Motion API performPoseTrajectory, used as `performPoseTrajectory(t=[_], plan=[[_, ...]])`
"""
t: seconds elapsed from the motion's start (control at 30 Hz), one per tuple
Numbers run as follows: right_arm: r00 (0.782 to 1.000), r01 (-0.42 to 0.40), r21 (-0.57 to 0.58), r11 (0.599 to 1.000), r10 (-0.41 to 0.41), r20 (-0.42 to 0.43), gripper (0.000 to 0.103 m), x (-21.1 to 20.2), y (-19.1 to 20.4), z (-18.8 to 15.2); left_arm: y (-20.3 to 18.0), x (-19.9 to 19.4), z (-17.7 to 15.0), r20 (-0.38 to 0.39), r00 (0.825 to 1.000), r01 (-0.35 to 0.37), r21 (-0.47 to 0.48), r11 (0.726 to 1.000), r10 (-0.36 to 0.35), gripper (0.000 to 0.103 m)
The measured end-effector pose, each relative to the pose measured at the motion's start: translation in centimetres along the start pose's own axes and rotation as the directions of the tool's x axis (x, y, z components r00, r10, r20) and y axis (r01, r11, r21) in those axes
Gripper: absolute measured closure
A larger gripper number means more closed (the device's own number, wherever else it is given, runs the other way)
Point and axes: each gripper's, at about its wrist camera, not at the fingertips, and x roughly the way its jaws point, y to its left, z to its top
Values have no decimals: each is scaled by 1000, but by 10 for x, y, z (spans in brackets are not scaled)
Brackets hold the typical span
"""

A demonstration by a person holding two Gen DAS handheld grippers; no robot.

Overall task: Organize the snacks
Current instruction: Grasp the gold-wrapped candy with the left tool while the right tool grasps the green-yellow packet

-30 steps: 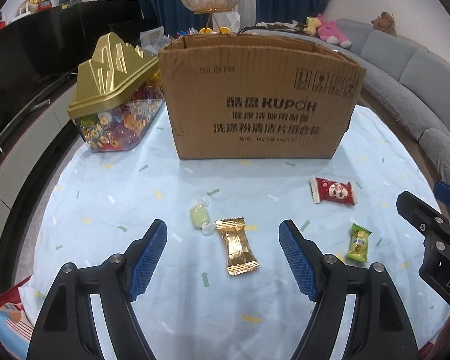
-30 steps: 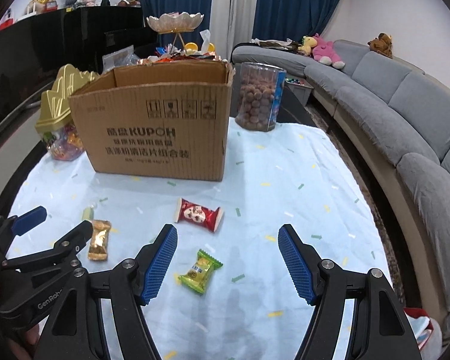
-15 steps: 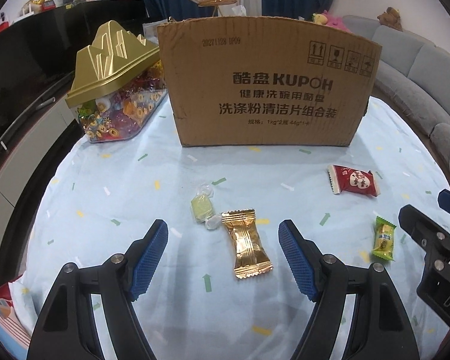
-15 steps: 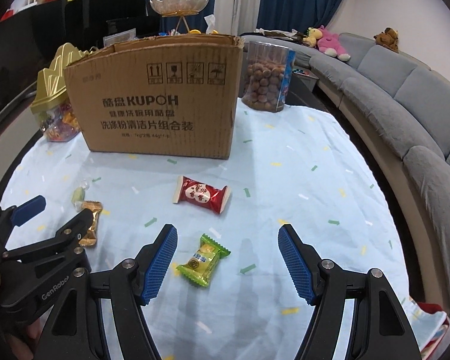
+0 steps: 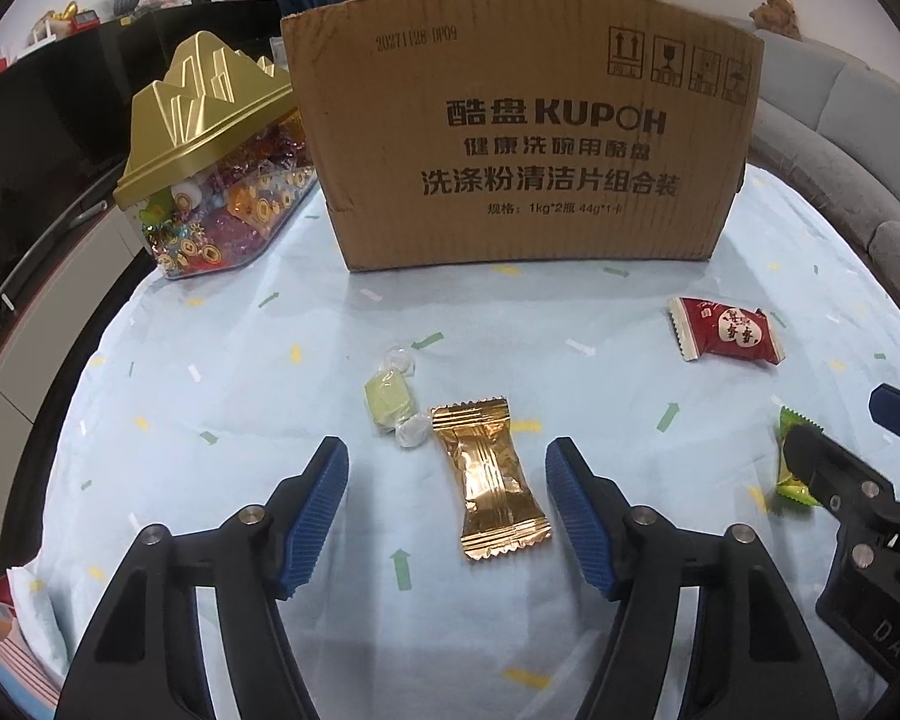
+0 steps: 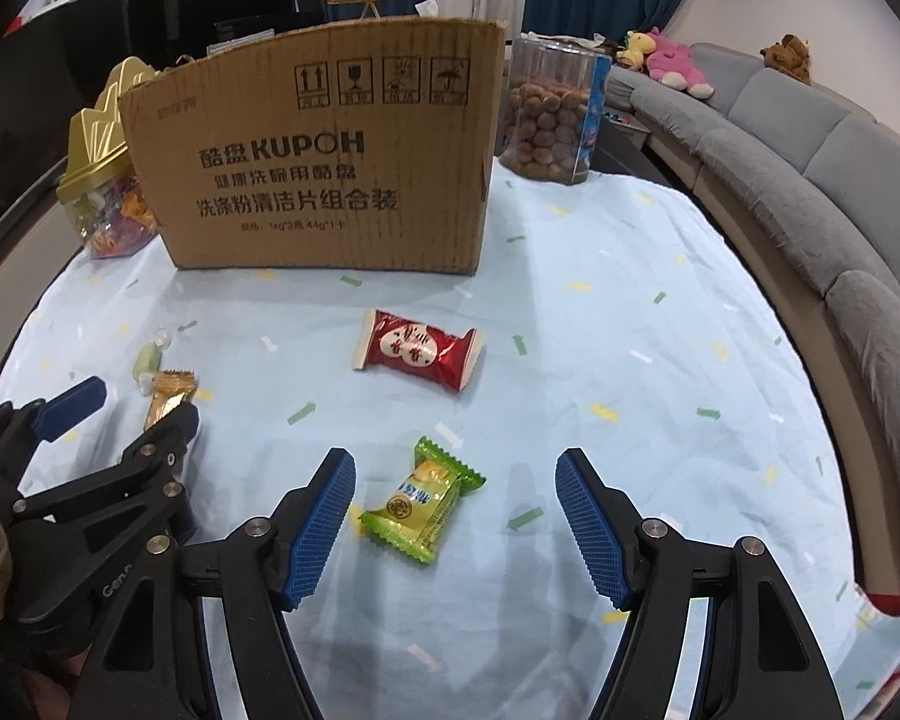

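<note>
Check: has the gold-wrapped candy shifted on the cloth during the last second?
No. The gold-wrapped candy lies beside the pale green candy as before; only the camera came closer.

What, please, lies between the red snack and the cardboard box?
Nothing but bare tablecloth lies between the red snack and the cardboard box, as the right wrist view shows.

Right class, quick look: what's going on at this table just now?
A person holds two grippers above loose snacks on a blue tablecloth. The left gripper, its jaws just closing, straddles a gold-wrapped snack without pressing it. The right gripper hangs open around a green snack. A red snack and a pale candy lie untouched before the cardboard box.
</note>
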Motion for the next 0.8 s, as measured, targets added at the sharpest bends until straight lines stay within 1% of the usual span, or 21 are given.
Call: performPoseTrajectory(t=[0.1,0.23,0.27,0.37,0.43,0.47,0.53,0.57,0.6,0.67,0.73,0.8], plan=[[1000,-11,-4,1000,11,-9,34,4,1,-3,-1,1,0,3,1000,-8,5,1000,8,39],[999,-35,2,999,35,-35,45,11,3,-6,-2,3,-1,-4,1000,-3,9,1000,3,42],[998,-39,4,999,39,-41,45,13,3,-6,-2,3,-1,-8,1000,-2,9,1000,2,43],[998,-44,7,999,44,-50,47,15,3,-8,-2,4,-1,-8,1000,2,7,1000,-2,44],[997,-49,4,999,49,-57,57,16,4,-9,-2,4,-1,-9,1000,3,10,1000,-3,45],[997,-54,2,999,54,-62,59,17,5,-9,-2,4,-1,-8,1000,4,12,1000,-4,47],[996,-58,-1,998,58,-63,68,18,6,-10,-3,4,-1,-7,1000,10,17,1000,-10,53],[996,-58,-4,998,58,-63,70,17,7,-9,-3,4,-1,-6,1000,13,20,1000,-12,57],[996,-60,-6,998,60,-64,77,17,7,-9,-4,3,-1,-6,1000,15,25,1000,-15,61],[996,-62,-6,998,62,-65,77,17,7,-9,-6,3,-1,-6,1000,20,31,999,-20,66],[996,-63,-3,998,63,-66,79,17,7,-8,-7,2,-2,-6,1000,22,38,999,-22,70],[996,-63,-1,998,63,-66,80,17,6,-7,-8,1,-2,-7,1000,24,40,999,-23,77]])
